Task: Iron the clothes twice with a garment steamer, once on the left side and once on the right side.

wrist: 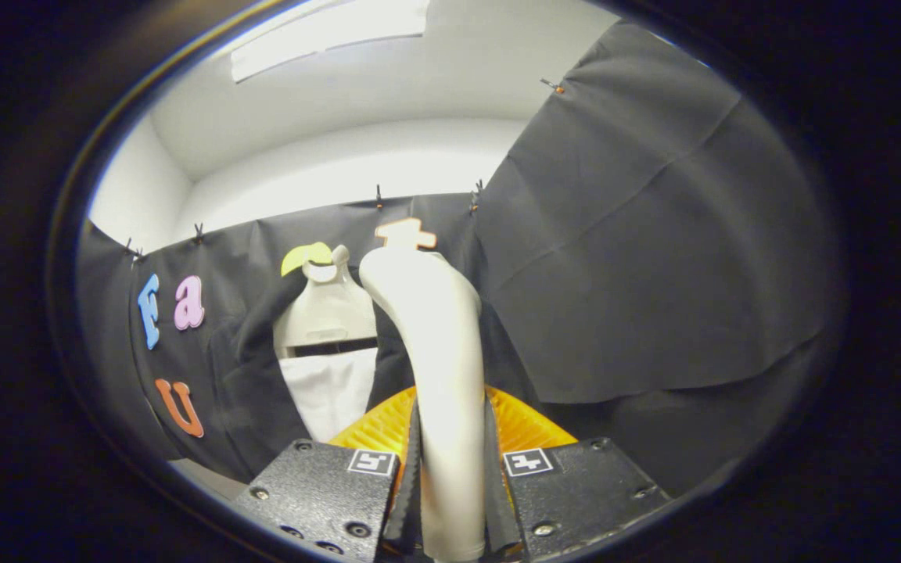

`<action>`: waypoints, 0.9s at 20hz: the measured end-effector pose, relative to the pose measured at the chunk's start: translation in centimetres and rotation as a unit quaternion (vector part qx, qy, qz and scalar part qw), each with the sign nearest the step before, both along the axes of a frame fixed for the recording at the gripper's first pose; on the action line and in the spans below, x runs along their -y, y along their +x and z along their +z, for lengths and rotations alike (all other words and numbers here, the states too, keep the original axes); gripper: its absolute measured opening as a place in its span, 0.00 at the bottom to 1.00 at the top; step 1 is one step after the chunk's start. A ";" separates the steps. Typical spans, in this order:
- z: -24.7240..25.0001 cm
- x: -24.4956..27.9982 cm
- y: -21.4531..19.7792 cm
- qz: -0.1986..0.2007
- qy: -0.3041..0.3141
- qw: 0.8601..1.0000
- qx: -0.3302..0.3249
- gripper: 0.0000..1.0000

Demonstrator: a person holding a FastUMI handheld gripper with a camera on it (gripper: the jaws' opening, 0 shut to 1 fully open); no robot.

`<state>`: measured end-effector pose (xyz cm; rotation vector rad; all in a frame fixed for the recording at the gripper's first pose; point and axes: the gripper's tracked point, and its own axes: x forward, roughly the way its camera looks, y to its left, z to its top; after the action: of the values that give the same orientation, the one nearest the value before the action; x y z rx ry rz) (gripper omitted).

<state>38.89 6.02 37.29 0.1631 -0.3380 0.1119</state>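
Hand-held gripper [450,500] clamped on the garment steamer [439,352] handle; dark jacket [251,375] on its mannequin [325,313] just beyond — seemingly both passes, left and right, remain.

In my gripper [450,477] I hold the garment steamer [439,375] by its cream handle, both fingers pressed against its sides at lower centre of the frame. The handle rises upright and curves left at its rounded top. Its orange ribbed part fans out just behind my fingers. Left of centre hang the clothes [325,367]: a dark jacket, I think, over a white shirt.
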 end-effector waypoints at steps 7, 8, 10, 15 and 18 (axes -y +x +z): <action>2.1 -0.7 2.9 -0.003 -0.017 1.000 0.013 0.37; 1.5 -0.8 3.4 -0.002 -0.020 1.000 0.007 0.37; 0.2 -0.4 4.4 -0.005 -0.024 1.000 -0.010 0.37; -2.3 1.2 5.1 -0.016 -0.026 0.999 -0.038 0.37; -3.7 2.1 5.0 -0.024 -0.025 0.998 -0.054 0.37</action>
<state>43.86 3.91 33.60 0.1116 -0.2321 0.0635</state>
